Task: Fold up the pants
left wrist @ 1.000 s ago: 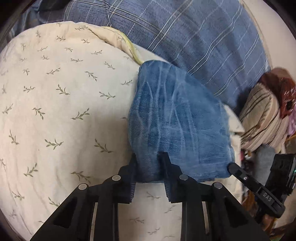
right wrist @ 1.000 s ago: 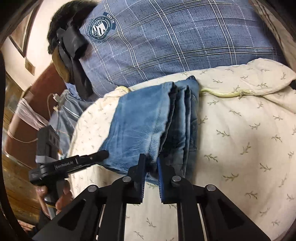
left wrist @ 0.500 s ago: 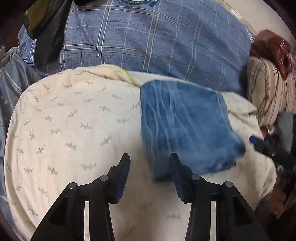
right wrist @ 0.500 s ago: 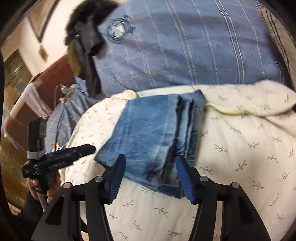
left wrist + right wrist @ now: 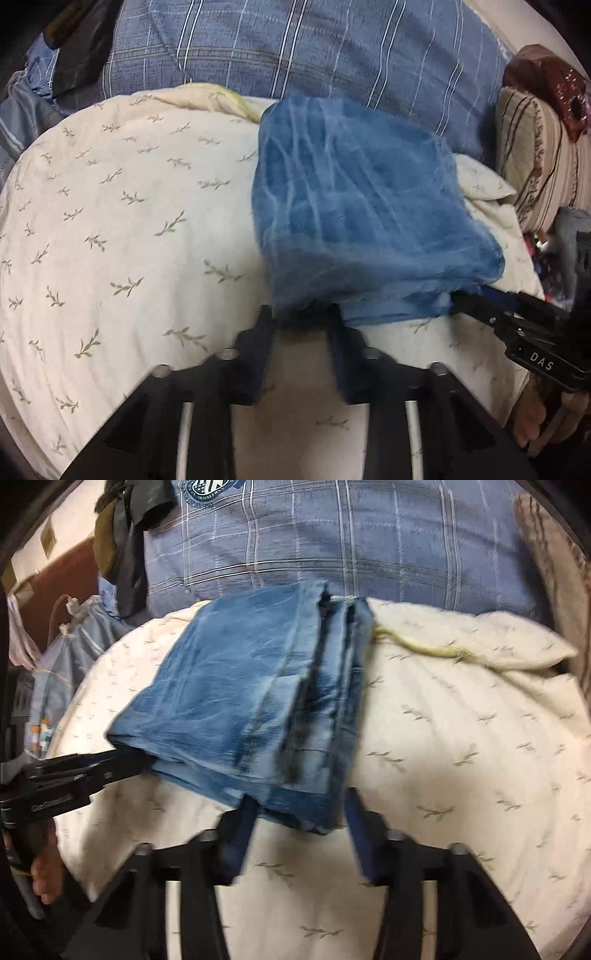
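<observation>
The folded blue jeans (image 5: 354,221) lie as a thick bundle on a cream leaf-print cushion (image 5: 129,229); they also show in the right wrist view (image 5: 251,701), with stacked folded edges on their right side. My left gripper (image 5: 301,321) is open, its fingers either side of the bundle's near left corner. My right gripper (image 5: 299,812) is open wide, its fingers astride the bundle's near edge. Each gripper also shows from the side in the other's view, the right one (image 5: 517,325) and the left one (image 5: 74,775), tips at the bundle's edge.
A blue plaid pillow (image 5: 314,48) lies behind the cushion (image 5: 461,738). A striped pillow (image 5: 535,158) and a dark red item (image 5: 550,85) sit at the right. A yellow cord (image 5: 424,646) runs along the cushion's seam. Dark cloth (image 5: 125,542) hangs at the far left.
Both grippers opened and let go of the jeans, pulled back, then came forward again to the bundle's near edge, still open.
</observation>
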A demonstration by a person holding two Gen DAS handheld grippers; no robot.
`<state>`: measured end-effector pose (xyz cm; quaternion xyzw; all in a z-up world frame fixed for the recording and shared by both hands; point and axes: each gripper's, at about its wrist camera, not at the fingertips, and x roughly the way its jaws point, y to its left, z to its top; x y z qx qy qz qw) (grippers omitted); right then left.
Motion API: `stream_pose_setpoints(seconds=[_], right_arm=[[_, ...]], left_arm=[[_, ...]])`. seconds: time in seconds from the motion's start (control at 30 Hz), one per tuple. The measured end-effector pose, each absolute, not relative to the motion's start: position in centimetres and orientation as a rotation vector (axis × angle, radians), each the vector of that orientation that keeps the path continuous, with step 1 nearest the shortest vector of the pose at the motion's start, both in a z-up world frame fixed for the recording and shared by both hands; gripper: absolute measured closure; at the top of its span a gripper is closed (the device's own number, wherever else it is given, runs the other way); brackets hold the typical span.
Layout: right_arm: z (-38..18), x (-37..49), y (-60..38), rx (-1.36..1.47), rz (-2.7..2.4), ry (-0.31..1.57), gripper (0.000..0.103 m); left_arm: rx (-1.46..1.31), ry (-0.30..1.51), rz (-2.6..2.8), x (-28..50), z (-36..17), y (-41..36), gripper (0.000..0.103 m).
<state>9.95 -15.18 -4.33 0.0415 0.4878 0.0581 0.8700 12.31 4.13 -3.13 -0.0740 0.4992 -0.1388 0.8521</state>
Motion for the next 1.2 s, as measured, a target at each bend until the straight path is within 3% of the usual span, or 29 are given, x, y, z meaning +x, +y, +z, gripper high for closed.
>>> stream_pose_setpoints(seconds=[0.17,0.33,0.37,0.47,0.6,0.87,0.97,1.2], right_arm=[[-4.0,9.7,-14.8,0.057,0.112,1.005,0.077],[-3.8,9.8,-15.6,0.105,0.119,1.005,0.081],[-3.9,9.9,-15.9,0.132,0.124,1.008,0.081],[-4.2,9.9,-16.0,0.134,0.123,1.023,0.080],[-4.1,9.9,-15.5,0.110,0.113,1.023,0.079],[-4.6,10.1,-15.6,0.116,0.102,1.050,0.079],[-4.8,10.2,-15.9,0.133,0.099,1.068,0.079],[-5.0,10.4,-16.2,0.152,0.107,1.076,0.078]], left_arm=[[-0.187,1.071,-0.252,12.5,-3.9,4.7,0.094],[-0.147,1.034,-0.264,11.7,-3.2,4.5,0.097],[-0.138,1.036,-0.279,11.5,-3.1,4.3,0.094],[-0.066,1.049,-0.276,11.2,-3.2,3.3,0.067],[-0.022,1.024,-0.274,11.4,-3.0,2.2,0.057],[-0.078,1.035,-0.196,13.3,-4.7,1.5,0.056],[-0.122,1.040,-0.179,12.7,-4.8,2.8,0.065],[-0.256,1.042,-0.141,11.8,-4.3,5.5,0.073]])
